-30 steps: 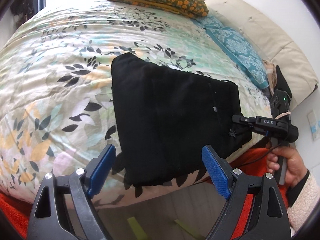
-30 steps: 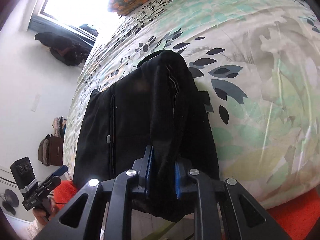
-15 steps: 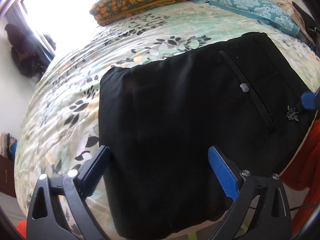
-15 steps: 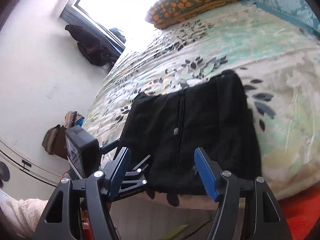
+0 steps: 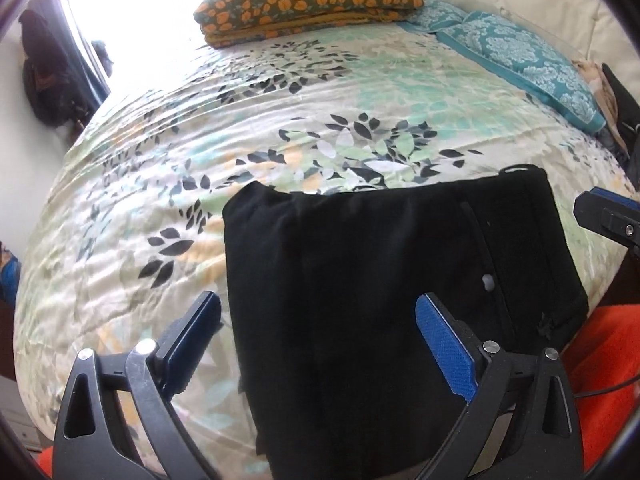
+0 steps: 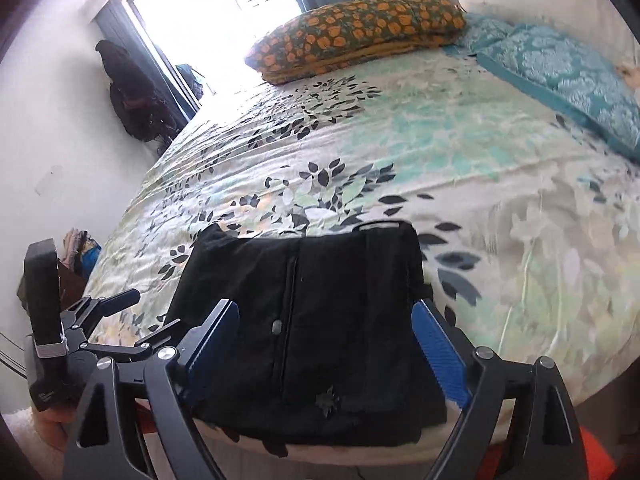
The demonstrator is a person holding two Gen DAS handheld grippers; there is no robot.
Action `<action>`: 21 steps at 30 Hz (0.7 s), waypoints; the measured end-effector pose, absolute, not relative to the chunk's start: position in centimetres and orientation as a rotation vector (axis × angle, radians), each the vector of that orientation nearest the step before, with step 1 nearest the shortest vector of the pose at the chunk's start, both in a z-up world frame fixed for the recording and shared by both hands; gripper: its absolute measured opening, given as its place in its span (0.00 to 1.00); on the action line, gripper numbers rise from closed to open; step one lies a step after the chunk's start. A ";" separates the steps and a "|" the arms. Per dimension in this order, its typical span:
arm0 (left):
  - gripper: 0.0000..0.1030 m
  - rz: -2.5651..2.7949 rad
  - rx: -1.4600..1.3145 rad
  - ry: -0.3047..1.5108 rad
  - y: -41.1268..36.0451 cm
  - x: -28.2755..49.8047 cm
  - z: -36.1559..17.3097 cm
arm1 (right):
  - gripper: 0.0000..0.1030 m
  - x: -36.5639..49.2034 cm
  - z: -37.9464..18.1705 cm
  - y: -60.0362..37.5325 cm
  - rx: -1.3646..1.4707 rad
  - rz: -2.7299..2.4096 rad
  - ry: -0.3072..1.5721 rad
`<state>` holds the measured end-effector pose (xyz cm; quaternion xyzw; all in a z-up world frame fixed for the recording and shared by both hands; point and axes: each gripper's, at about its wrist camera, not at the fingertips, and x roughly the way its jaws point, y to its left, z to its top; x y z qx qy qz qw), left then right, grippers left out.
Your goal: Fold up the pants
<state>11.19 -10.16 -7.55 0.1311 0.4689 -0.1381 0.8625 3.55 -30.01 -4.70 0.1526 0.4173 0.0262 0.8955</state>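
Observation:
Folded black pants [image 5: 360,288] lie flat near the front edge of the bed, a back pocket with a small button [image 5: 487,281] facing up. My left gripper [image 5: 316,340] hovers wide open above their left half, nothing between its blue pads. In the right wrist view the pants [image 6: 312,320] lie below my right gripper [image 6: 324,344]. Its jaws are opening, and the pads stand clear above the cloth. The left gripper [image 6: 128,316] shows there at the left edge of the pants. A tip of the right gripper's fingers [image 5: 608,212] enters the left wrist view at the right edge.
The bed carries a leaf-patterned cover [image 5: 280,128]. An orange-flowered pillow [image 5: 308,4] and a teal pillow [image 5: 520,52] lie at the far end. Red fabric [image 5: 600,352] hangs below the bed's front edge. A window [image 6: 224,20] and dark bags [image 6: 132,92] are at the left wall.
My right gripper let go of the pants' edge, opened and rose. The pants now lie flat. My left gripper swung across the pants, staying open.

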 end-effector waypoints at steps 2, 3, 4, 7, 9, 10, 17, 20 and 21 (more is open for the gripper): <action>0.96 -0.267 0.286 1.025 -10.9 12.4 -9.2 | 0.86 6.0 -4.9 -30.0 0.251 0.019 0.879; 0.96 -0.250 0.297 1.045 -11.1 12.8 -10.2 | 0.86 6.9 -5.2 -30.1 0.226 0.001 0.888; 0.96 -0.239 0.306 1.062 -11.1 13.2 -11.1 | 0.86 7.6 -5.7 -30.0 0.203 -0.012 0.899; 0.96 -0.238 0.297 1.098 -10.6 13.3 -12.8 | 0.85 9.0 -7.8 -29.8 0.145 -0.027 0.969; 0.97 -0.237 0.285 1.095 -10.5 13.2 -12.8 | 0.85 9.0 -9.1 -29.5 0.116 -0.033 1.012; 0.98 -0.238 0.285 1.099 -10.4 13.3 -12.9 | 0.85 9.0 -9.5 -29.5 0.100 -0.036 1.024; 0.98 -0.239 0.289 1.098 -10.7 13.4 -12.8 | 0.85 8.5 -10.3 -29.6 0.089 -0.048 1.023; 0.98 -0.239 0.289 1.099 -10.7 13.4 -12.8 | 0.85 8.2 -10.0 -29.5 0.064 -0.060 1.014; 0.98 -0.239 0.289 1.099 -10.7 13.4 -12.8 | 0.85 8.1 -9.9 -29.6 0.058 -0.064 1.010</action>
